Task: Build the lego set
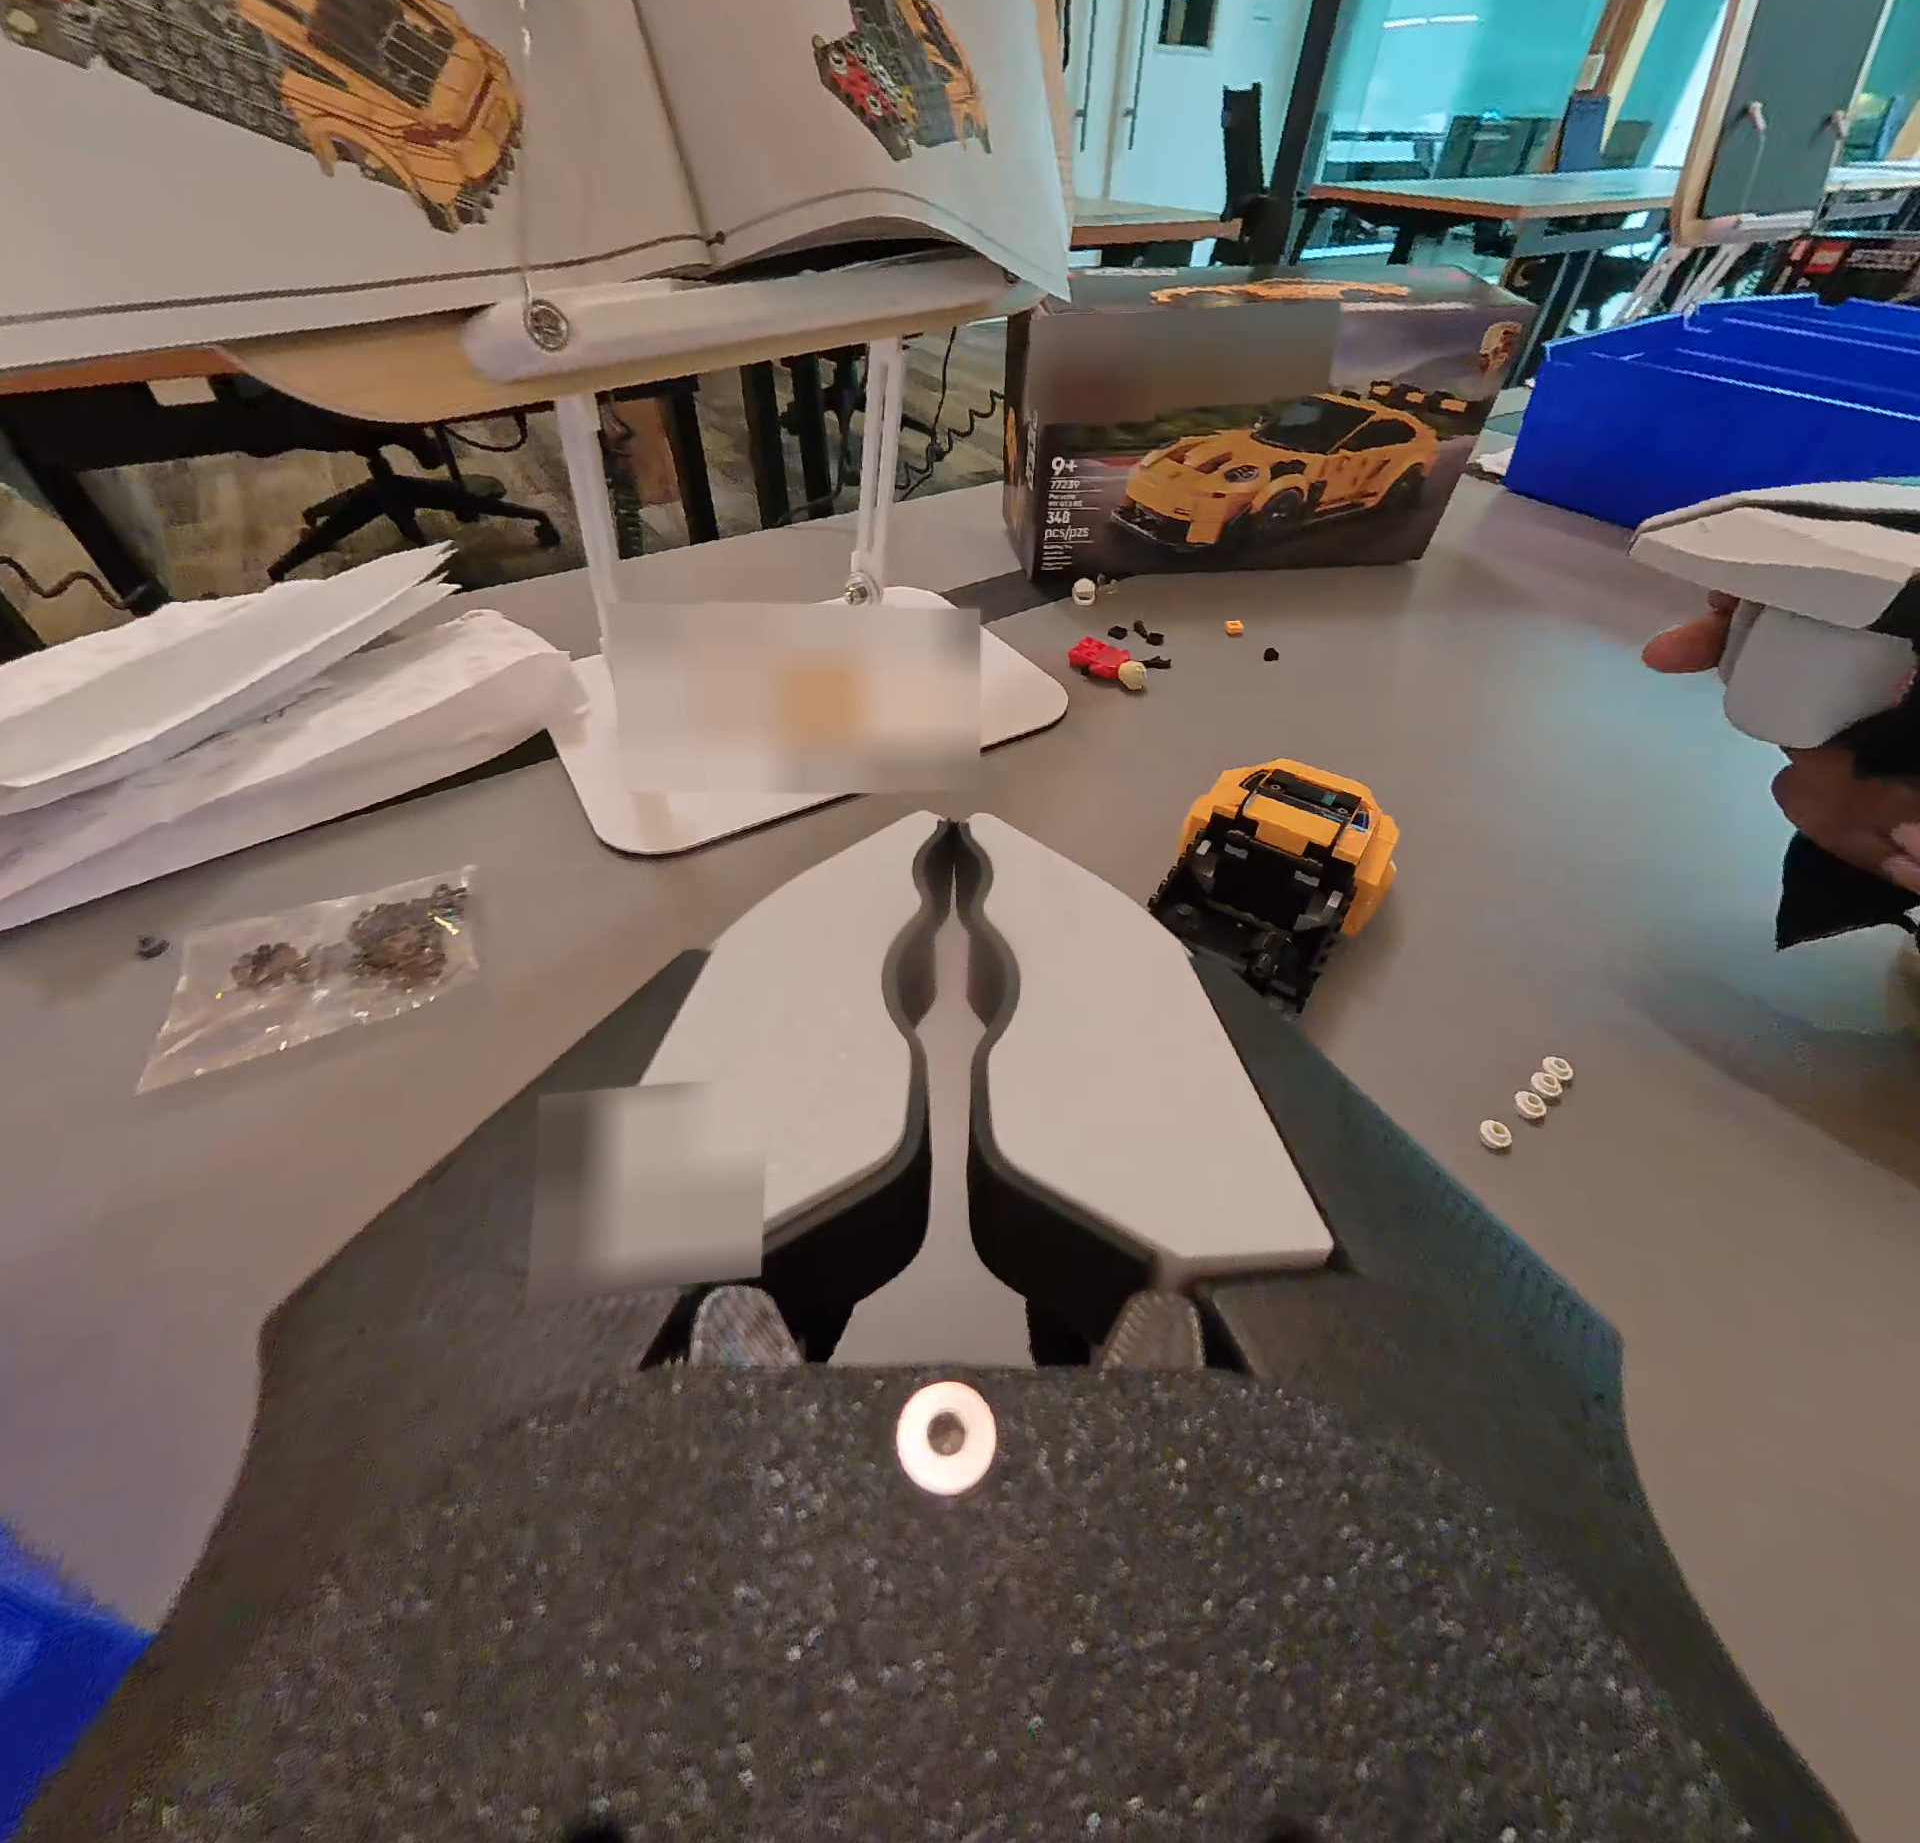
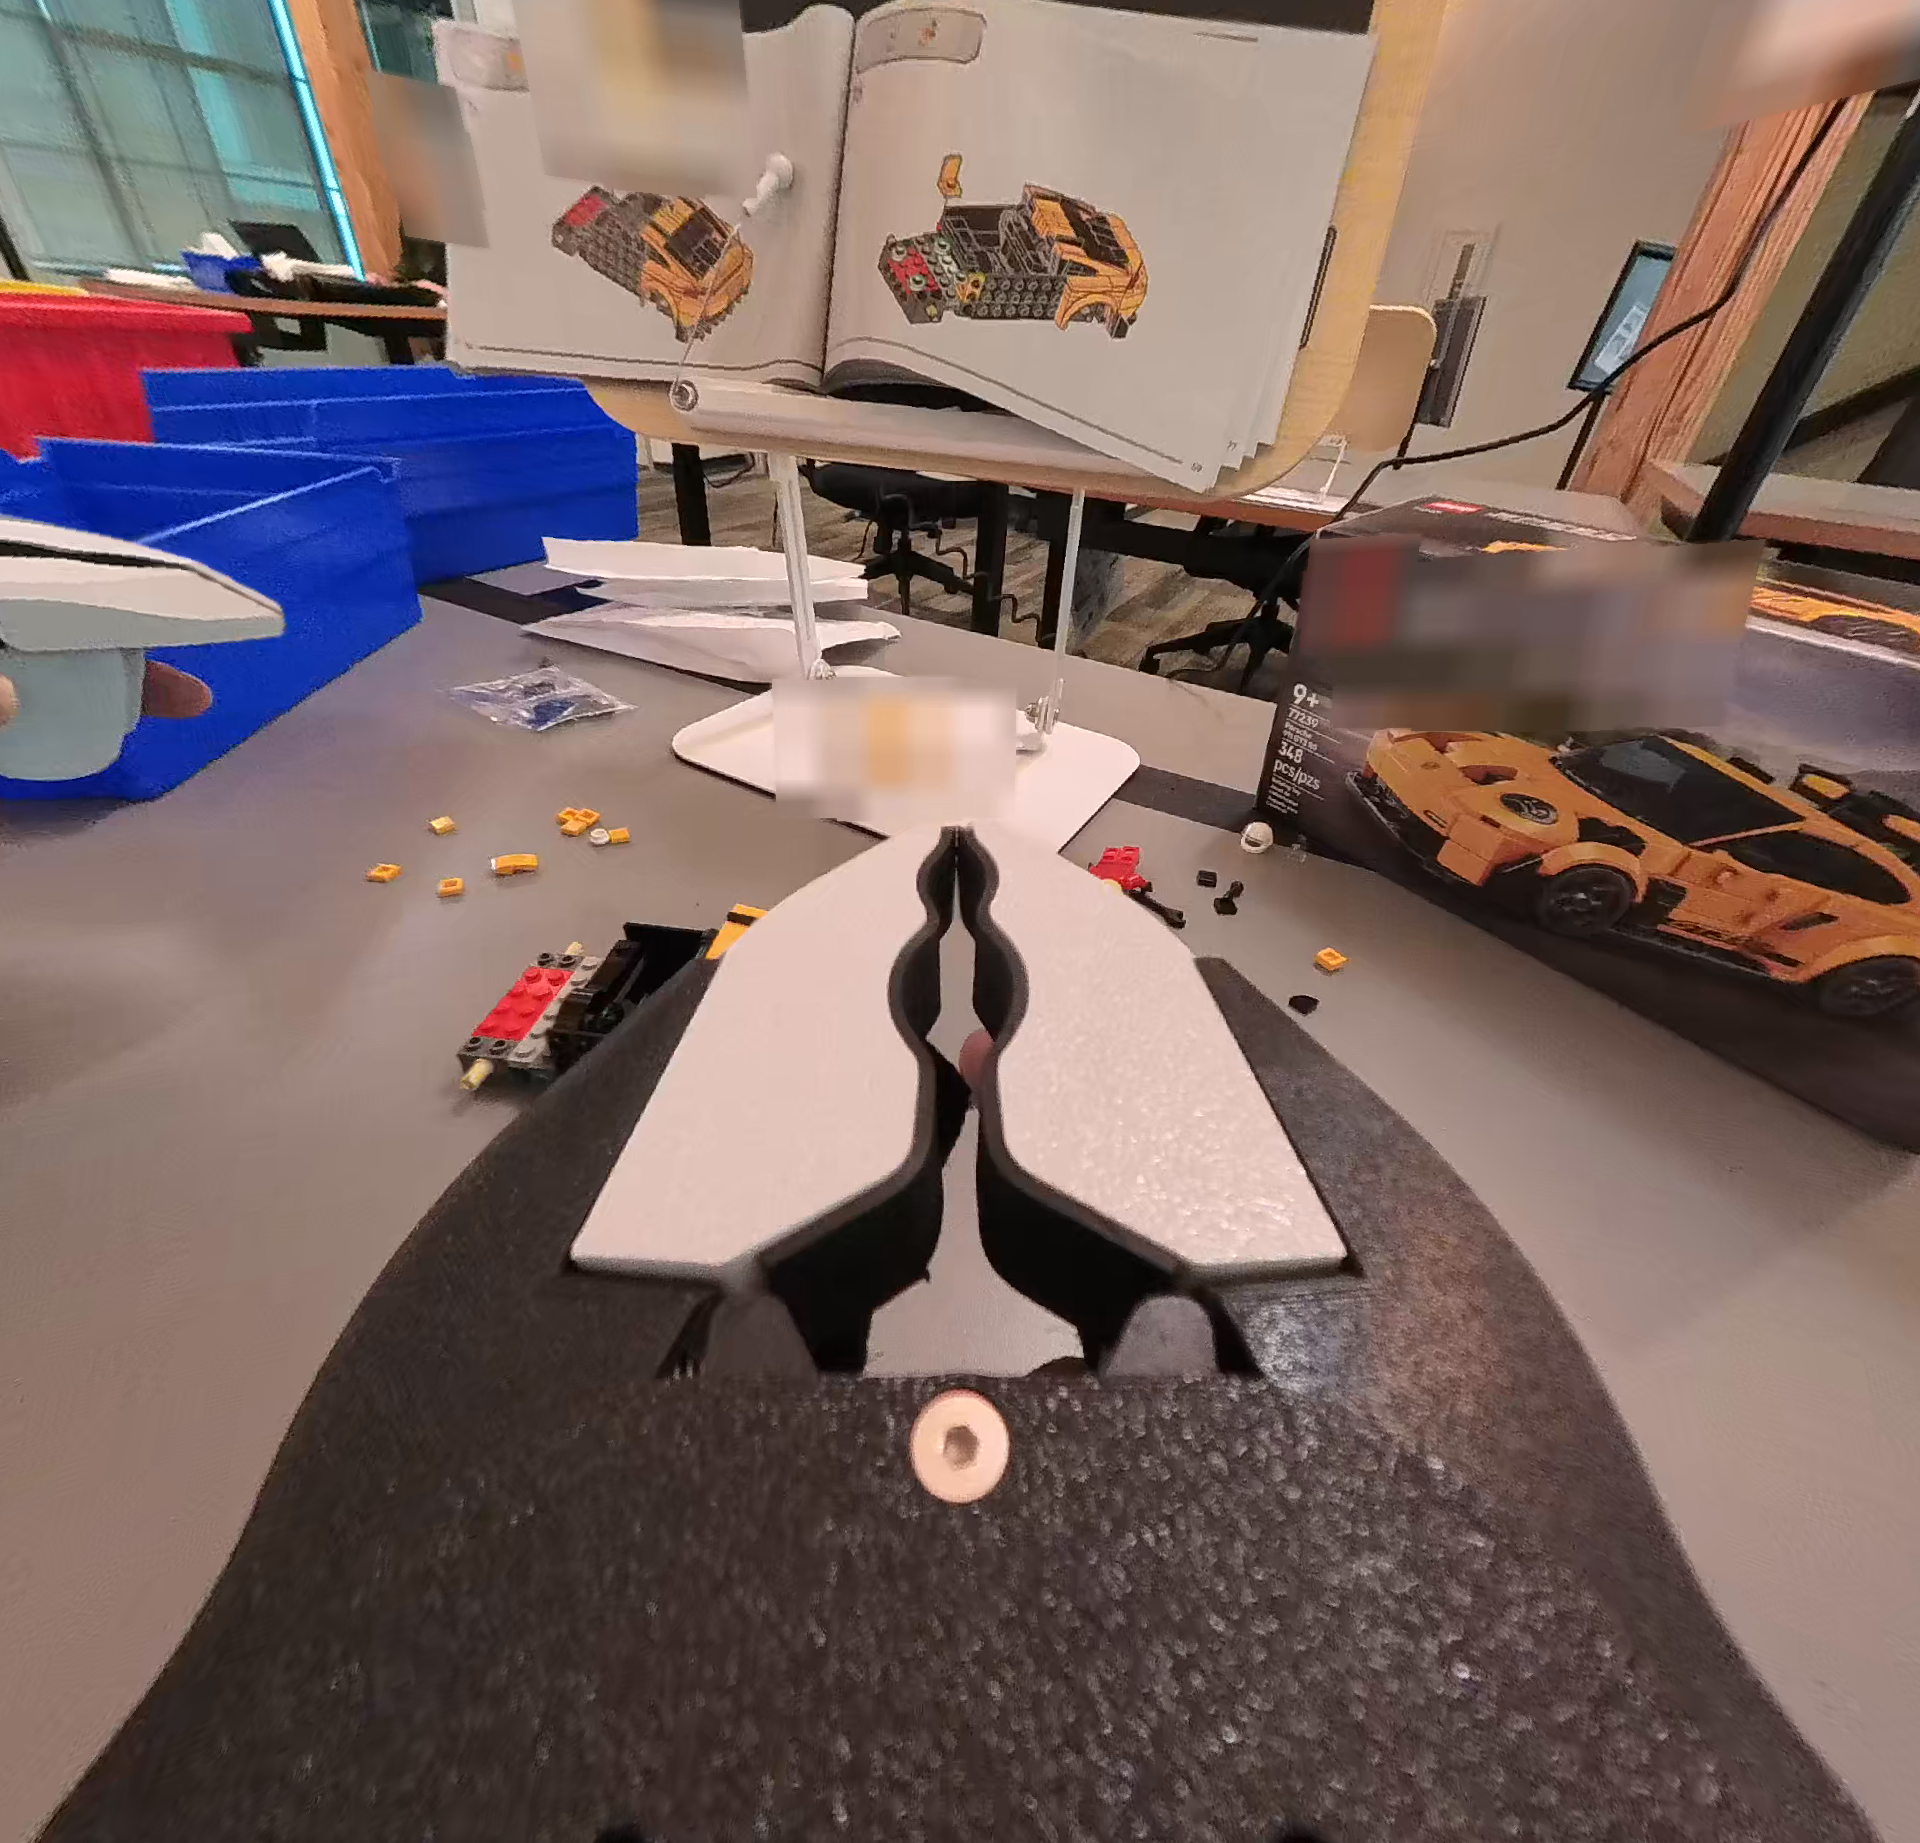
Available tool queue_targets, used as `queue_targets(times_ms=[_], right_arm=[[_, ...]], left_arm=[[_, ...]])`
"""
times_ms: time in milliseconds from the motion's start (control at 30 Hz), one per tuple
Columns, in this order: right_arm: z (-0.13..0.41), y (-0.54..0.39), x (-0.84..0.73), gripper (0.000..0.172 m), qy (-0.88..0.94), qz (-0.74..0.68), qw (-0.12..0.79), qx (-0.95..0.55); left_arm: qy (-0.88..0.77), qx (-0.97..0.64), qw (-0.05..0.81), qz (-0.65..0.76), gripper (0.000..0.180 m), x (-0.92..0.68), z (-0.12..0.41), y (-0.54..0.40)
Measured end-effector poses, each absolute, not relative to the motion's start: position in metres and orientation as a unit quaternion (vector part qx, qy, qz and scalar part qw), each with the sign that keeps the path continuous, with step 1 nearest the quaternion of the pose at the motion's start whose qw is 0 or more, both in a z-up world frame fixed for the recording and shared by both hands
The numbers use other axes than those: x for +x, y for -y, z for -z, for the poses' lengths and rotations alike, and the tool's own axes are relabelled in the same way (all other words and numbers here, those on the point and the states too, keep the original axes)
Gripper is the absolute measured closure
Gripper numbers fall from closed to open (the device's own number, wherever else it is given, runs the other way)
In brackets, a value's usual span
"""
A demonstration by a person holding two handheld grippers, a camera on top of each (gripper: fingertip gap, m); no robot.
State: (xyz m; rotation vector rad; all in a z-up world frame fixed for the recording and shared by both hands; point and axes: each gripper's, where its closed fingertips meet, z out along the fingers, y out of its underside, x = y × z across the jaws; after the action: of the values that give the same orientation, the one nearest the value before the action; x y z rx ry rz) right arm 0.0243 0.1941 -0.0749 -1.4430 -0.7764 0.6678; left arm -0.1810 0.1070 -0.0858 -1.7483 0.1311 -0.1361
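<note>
Grey matte counter [image 1: 1558,858] carries everything. Open instruction booklet [image 2: 1039,235] on a white metal stand [image 2: 1091,765], centre back; dark cardboard box w/ yellow car print [image 1: 1247,443] to its right. Half-built yellow-and-black brick car [image 1: 1283,868] lies just right of left tongs [image 1: 951,825], not touching. Right tongs [image 2: 954,833] hover above counter, red-and-grey brick chassis [image 2: 561,1004] beside them at left. Both tongs fully closed, tips meeting on nothing. Four small white round studs [image 1: 1527,1102] in a row nr the car.

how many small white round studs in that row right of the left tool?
4 white round studs: a diagonal row on the grey table, one, next, then and. More may be hidden elsewhere.
</note>
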Motion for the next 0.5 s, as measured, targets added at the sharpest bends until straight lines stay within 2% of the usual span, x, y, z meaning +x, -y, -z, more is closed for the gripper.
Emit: queue_targets(times_ms=[167,367,500], right_arm=[[0.074,-0.193,0.026,0.172,0.340,-0.286,0.638,-0.629],[0.069,-0.196,0.033,0.172,0.327,-0.276,0.650,-0.627],[0.064,-0.194,0.035,0.172,0.321,-0.279,0.656,-0.623]], left_arm=[[-0.041,-0.752,0.657,0.034,0.180,-0.192,0.074,-0.093],[0.034,-0.719,0.692,-0.053,0.180,-0.273,0.030,-0.048],[0.085,-0.731,0.664,-0.134,0.180,-0.355,0.008,-0.001]])
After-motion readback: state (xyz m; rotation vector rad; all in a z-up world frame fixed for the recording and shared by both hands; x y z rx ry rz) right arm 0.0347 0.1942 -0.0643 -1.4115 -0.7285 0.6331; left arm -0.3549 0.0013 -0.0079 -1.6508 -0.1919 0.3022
